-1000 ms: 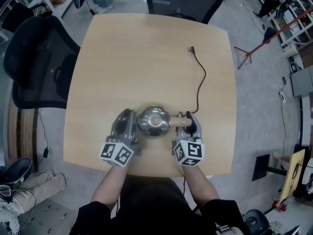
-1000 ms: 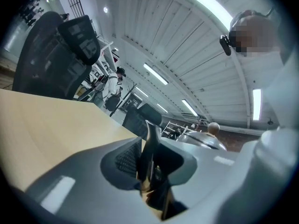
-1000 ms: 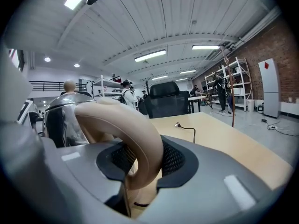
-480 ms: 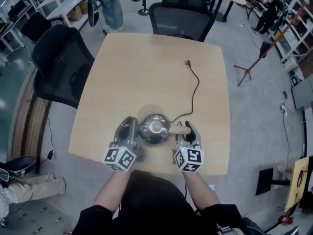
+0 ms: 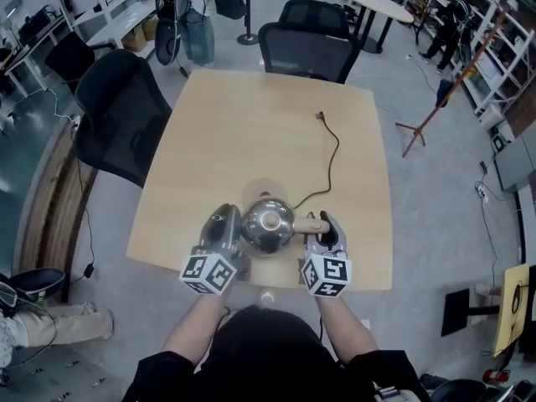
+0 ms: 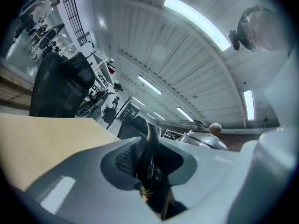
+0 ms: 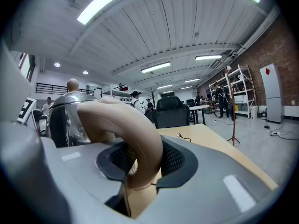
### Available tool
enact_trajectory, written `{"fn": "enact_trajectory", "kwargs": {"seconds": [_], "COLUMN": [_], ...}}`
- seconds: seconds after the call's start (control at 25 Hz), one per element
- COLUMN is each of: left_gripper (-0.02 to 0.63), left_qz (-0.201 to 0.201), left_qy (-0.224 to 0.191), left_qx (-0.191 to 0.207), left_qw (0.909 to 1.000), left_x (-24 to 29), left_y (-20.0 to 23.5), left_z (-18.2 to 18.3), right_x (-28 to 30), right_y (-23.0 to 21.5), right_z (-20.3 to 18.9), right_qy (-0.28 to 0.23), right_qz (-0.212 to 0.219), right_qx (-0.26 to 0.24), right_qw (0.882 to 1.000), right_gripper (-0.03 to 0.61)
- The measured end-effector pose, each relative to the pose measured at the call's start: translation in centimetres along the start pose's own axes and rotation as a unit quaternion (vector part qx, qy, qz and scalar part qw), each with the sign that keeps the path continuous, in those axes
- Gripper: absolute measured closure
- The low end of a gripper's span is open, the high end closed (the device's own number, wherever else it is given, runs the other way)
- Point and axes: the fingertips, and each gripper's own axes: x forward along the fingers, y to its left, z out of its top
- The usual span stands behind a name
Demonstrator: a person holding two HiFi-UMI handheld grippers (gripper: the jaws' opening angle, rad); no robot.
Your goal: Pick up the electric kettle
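1. One wooden table is spreading out ahead of and below both sets of jaws. Its near edge is lying just under them.
2. The electric kettle is sitting between the two grippers, right of the left jaws and left of the right jaws. Its spout-to-handle line is running straight from one gripper to the other. I cannot tell whether it is clear of the table top.
3. The right gripper is pinching the handle, with both pads pressing its sides.
4. The left gripper is holding its jaws drawn close on a thin dark lip. I am taking this for the kettle's spout edge.
5. The cream handle is arching up out of the right jaws and curving over leftward to the steel body, so its loop is crossing the jaws rather than lying along them.
6. The black cord is trailing away beyond the right jaws across the table.
7. Both hands are already on the kettle. The coming lift is probably depending on the right one, with the left only steadying.
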Motion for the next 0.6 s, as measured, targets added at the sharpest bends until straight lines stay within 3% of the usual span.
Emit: {"fn": "enact_trajectory", "kwargs": {"seconds": [0.6], "left_gripper": [0.549], "left_qz": [-0.03], "left_qy": [-0.005], "left_qx": [0.012], "left_qw": [0.9995], "left_x": [-6.6], "left_y": [-0.2], "left_z": [3.5], "right_x": [-6.0], "right_y": [5.7], "right_z": [-0.1], "right_qy": [-0.022], "right_qz": [-0.017], "right_qx": [0.004], "right_qw": [1.0], "right_gripper": [0.46]}}
